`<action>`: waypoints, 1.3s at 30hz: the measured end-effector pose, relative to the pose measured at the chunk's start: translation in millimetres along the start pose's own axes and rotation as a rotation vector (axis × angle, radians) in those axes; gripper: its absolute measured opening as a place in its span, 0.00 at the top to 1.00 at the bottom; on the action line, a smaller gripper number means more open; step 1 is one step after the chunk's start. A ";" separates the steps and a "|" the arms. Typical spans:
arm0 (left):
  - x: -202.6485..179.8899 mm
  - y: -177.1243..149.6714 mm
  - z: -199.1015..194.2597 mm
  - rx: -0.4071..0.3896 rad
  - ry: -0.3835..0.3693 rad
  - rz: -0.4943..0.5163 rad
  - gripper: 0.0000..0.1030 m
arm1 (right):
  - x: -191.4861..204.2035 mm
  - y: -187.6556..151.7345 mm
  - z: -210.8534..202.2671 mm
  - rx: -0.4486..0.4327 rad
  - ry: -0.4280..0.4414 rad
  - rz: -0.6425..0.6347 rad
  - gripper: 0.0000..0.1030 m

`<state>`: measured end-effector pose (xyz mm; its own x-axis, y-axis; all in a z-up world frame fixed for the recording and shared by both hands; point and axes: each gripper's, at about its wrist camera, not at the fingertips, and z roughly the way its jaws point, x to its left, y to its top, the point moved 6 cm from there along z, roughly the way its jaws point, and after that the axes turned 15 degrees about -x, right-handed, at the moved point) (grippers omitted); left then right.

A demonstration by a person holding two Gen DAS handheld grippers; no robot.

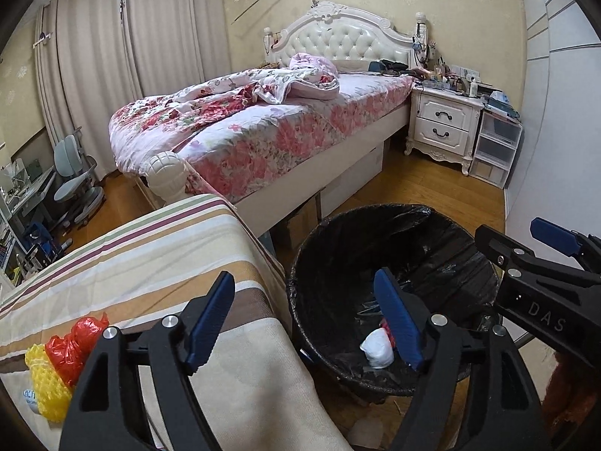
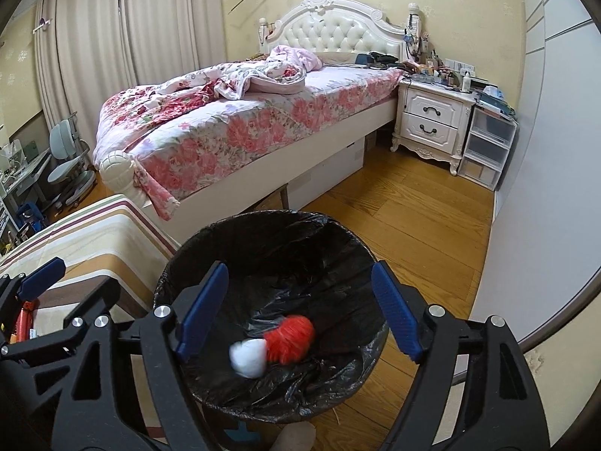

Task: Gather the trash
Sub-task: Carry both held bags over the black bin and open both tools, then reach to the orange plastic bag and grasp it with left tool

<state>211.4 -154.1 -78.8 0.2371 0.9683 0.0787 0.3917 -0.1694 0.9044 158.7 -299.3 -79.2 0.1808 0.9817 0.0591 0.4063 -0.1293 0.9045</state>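
- The left gripper (image 1: pixel 304 323) is spread wide, with nothing between its blue pads (image 1: pixel 396 317).
- It hangs over the edge where the striped cloth (image 1: pixel 150 263) meets the bin (image 1: pixel 394 248).
- The right gripper (image 2: pixel 298 312) is spread wide too, and nothing is pinched in it.
- It hangs right over the bin, which has a black bag (image 2: pixel 300 248) inside.
- A white wad (image 2: pixel 248 357) lies at the bottom of the bin.
- A red ball (image 2: pixel 291 338) lies just beside the wad and touches it. It looks blurry.
- More trash lies on the striped cloth, near the left gripper: a red bag (image 1: pixel 77 345) and a yellow net (image 1: pixel 45 387). The two touch each other.
- The bin stands on the wood floor (image 2: pixel 413 218), just beside the striped cloth.
- Behind the bin is a bed (image 1: pixel 270 127) with a pink flower cover.
- A white nightstand (image 1: pixel 443 124) stands beside the bed, with lots of small things on top.
- Far to the left are a grey chair (image 1: pixel 71 176) and long curtains (image 1: pixel 112 56).
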 end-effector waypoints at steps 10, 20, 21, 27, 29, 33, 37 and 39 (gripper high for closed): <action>19.9 -10.8 -40.8 0.014 0.029 -0.041 0.27 | 6.9 -16.4 -39.4 0.009 -0.015 0.019 0.22; 45.6 -36.1 -101.6 0.010 0.055 -0.037 0.27 | 19.6 -46.8 -101.2 0.014 -0.007 0.024 0.22; 48.6 -37.9 -105.8 0.009 0.056 -0.037 0.27 | 20.7 -50.3 -106.6 0.018 -0.006 0.024 0.22; 71.3 -57.0 -135.6 0.017 0.084 -0.044 0.24 | 33.5 -74.1 -133.6 0.050 0.022 0.027 0.22; 79.7 -64.7 -144.1 0.023 0.101 -0.045 0.24 | 40.1 -80.3 -141.2 0.055 0.035 0.022 0.22; 95.3 -77.8 -155.6 0.039 0.130 -0.049 0.24 | 54.8 -89.4 -152.9 0.060 0.060 0.007 0.22; 109.9 -91.2 -165.2 0.050 0.160 -0.055 0.24 | 69.8 -94.0 -159.7 0.063 0.089 -0.003 0.22; 117.3 -96.3 -166.7 0.056 0.170 -0.067 0.24 | 76.9 -95.9 -160.5 0.067 0.103 -0.007 0.22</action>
<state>53.2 6.5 -86.8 0.0570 0.9940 0.0932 0.4518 -0.1089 0.8855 -10.1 -189.0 -93.6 0.0859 0.9914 0.0992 0.4672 -0.1280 0.8748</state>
